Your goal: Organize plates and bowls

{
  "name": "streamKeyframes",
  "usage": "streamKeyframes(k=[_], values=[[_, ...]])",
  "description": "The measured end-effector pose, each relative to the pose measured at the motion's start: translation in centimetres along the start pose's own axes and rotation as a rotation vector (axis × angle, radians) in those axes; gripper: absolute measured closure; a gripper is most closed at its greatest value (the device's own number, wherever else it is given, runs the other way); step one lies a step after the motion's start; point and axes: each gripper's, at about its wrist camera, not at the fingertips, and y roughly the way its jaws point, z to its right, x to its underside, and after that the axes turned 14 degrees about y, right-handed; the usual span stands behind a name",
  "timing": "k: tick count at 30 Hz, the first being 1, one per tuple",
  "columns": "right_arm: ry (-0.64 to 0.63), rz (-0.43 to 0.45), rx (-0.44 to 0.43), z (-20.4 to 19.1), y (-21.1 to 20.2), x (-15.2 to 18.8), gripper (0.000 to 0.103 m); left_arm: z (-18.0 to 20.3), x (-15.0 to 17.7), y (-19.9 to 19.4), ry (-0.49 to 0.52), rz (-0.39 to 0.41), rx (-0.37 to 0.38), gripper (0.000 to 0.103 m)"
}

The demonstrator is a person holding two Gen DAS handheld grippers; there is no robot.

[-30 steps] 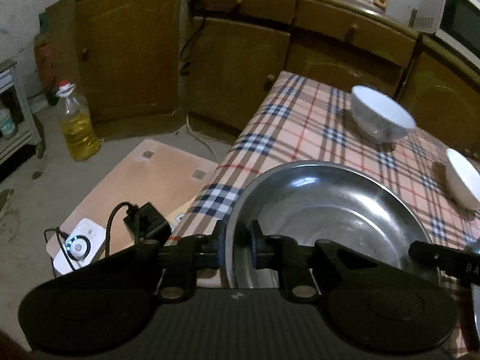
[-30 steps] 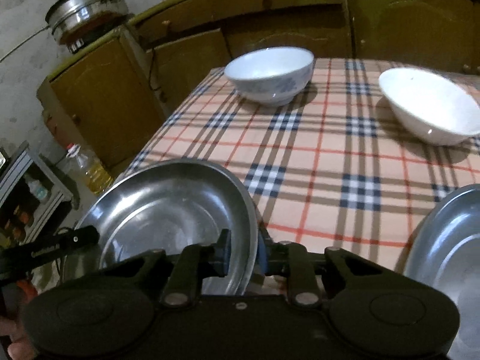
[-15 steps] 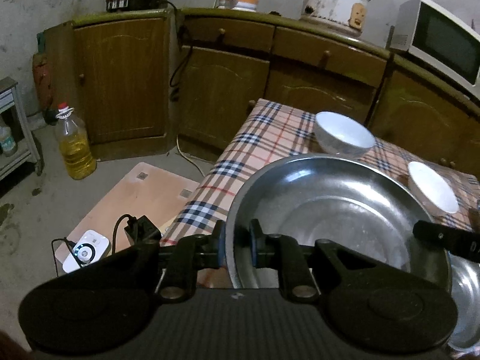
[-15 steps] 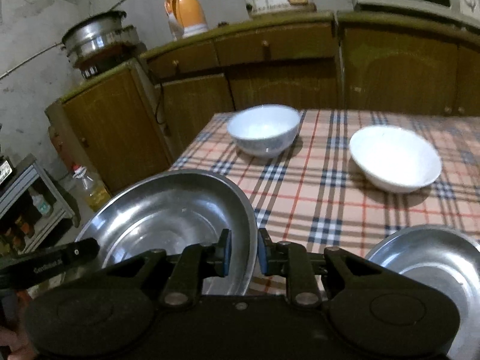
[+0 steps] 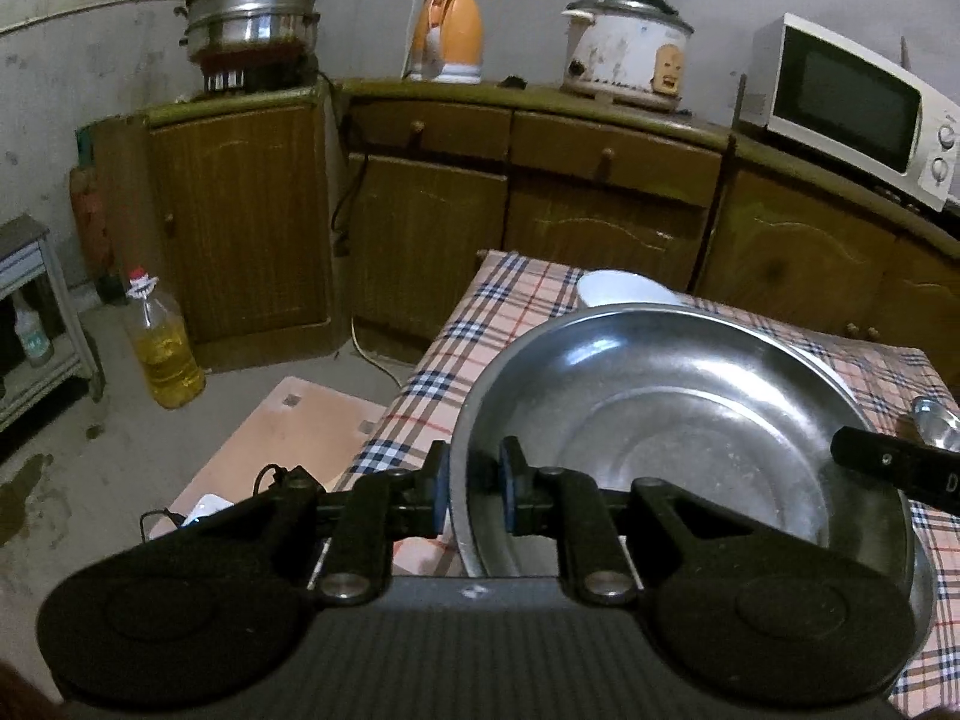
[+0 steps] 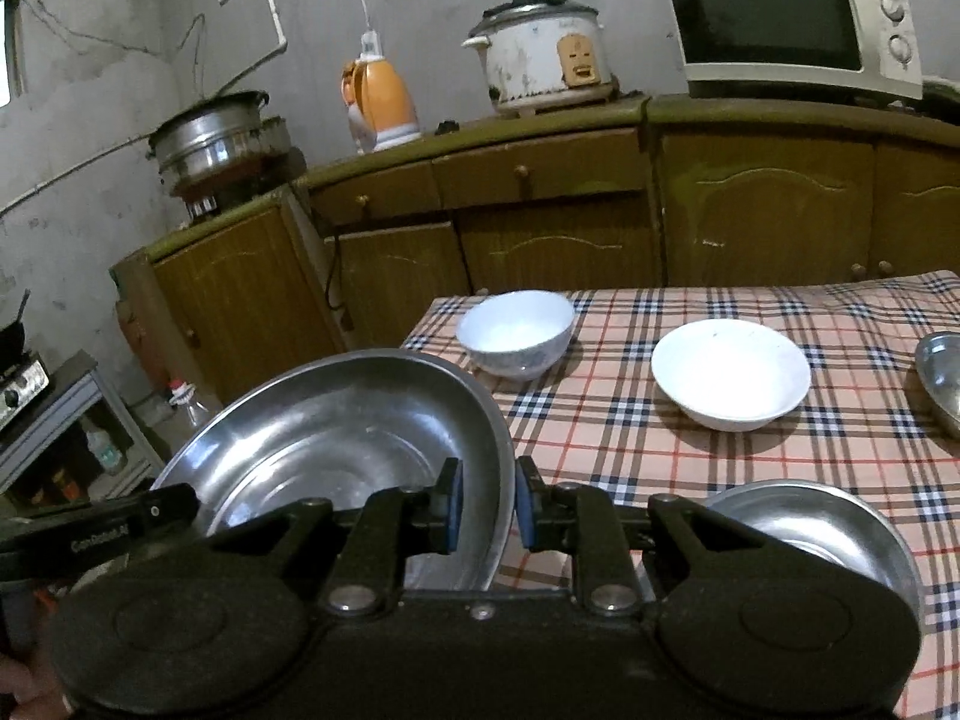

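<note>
A large steel plate (image 5: 678, 420) is held between both grippers above the near end of the worktop (image 6: 750, 420), which is covered with a plaid cloth. The left gripper (image 5: 474, 492) is clamped on the plate's left rim, one blue-padded finger outside the rim and the other inside the dish, the jaws narrowed to a slim gap filled by the metal edge. The right gripper (image 6: 487, 507) is clamped in the same way on the opposite rim of the same plate (image 6: 336, 444), and its dark body is seen in the left wrist view at the plate's right edge.

In the right wrist view a smaller steel plate (image 6: 810, 531) lies on the cloth just beside the right gripper's outer finger. Farther back a deep white bowl (image 6: 516, 330) and a wider white bowl (image 6: 729, 372) stand apart from each other on the cloth. The edge of another steel dish (image 6: 942, 378) is seen at the right border. A microwave (image 6: 786, 24), a rice cooker (image 6: 543, 60) and an orange kettle (image 6: 384, 102) stand on the cabinets behind.
</note>
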Motion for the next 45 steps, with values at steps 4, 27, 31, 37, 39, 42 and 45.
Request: streamKeyframes(k=[4, 27, 31, 37, 39, 42, 45], values=[[0.000, 0.019, -0.002, 0.4, -1.7, -0.1, 0.078, 0.7, -0.2, -0.9, 0.008, 0.012, 0.001, 0.085], [0.023, 0.089, -0.006, 2.5, -7.6, 0.1, 0.078, 3.3, 0.1, -4.1, 0.038, 0.048, 0.031, 0.084], [0.029, 0.102, -0.006, 2.8, -8.2, 0.1, 0.078, 3.7, 0.1, -4.5, 0.041, 0.054, 0.035, 0.084], [0.035, 0.110, -0.004, 3.0, -8.8, 0.2, 0.078, 4.2, 0.1, -4.7, 0.047, 0.054, 0.040, 0.084], [0.038, 0.113, -0.002, 3.0, -8.9, 0.2, 0.078, 4.4, 0.0, -4.8, 0.050, 0.054, 0.041, 0.084], [0.043, 0.118, -0.001, 3.2, -9.2, 0.2, 0.078, 4.6, 0.0, -4.9, 0.055, 0.055, 0.047, 0.084], [0.051, 0.120, -0.001, 3.5, -9.4, 0.2, 0.078, 4.9, 0.0, -5.0, 0.062, 0.055, 0.051, 0.084]])
